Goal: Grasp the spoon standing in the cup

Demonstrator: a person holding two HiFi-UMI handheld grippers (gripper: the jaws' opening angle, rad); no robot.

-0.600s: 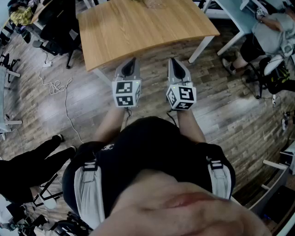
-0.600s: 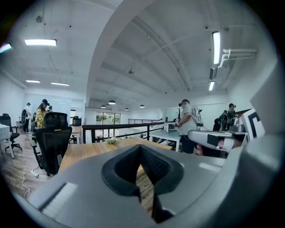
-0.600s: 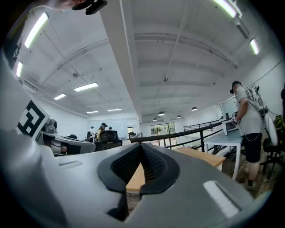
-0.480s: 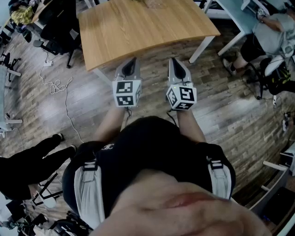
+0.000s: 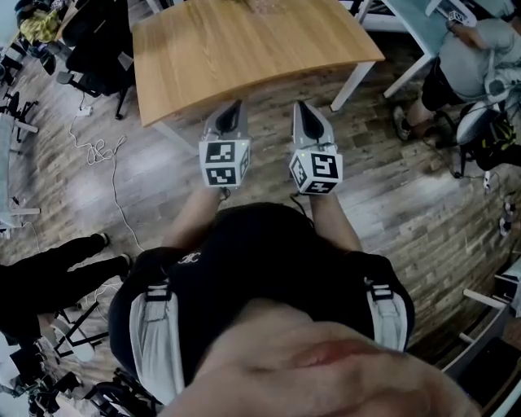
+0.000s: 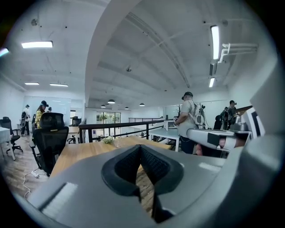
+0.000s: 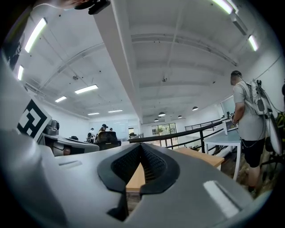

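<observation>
I stand in front of a wooden table (image 5: 244, 49) with both grippers held over the floor just short of its near edge. The left gripper (image 5: 234, 107) is shut, its pads meeting with nothing between them (image 6: 139, 149). The right gripper (image 5: 301, 107) is also shut and empty (image 7: 141, 147). A small cluttered object (image 5: 264, 5) sits at the table's far edge, cut off by the frame. In the left gripper view it is a small pale thing (image 6: 108, 140) far off. I cannot make out a cup or a spoon in it.
A black office chair (image 5: 98, 41) stands left of the table, with loose cables (image 5: 98, 151) on the floor. A person in black (image 5: 49, 277) is at my left; another sits at the right (image 5: 472, 57) by a white table (image 5: 407, 16). A person with a backpack (image 6: 189, 120) stands beyond.
The view has shifted slightly, so the table sits a little further left. Both grippers stay shut in nearly the same place. The seated person at the right has moved a bit.
</observation>
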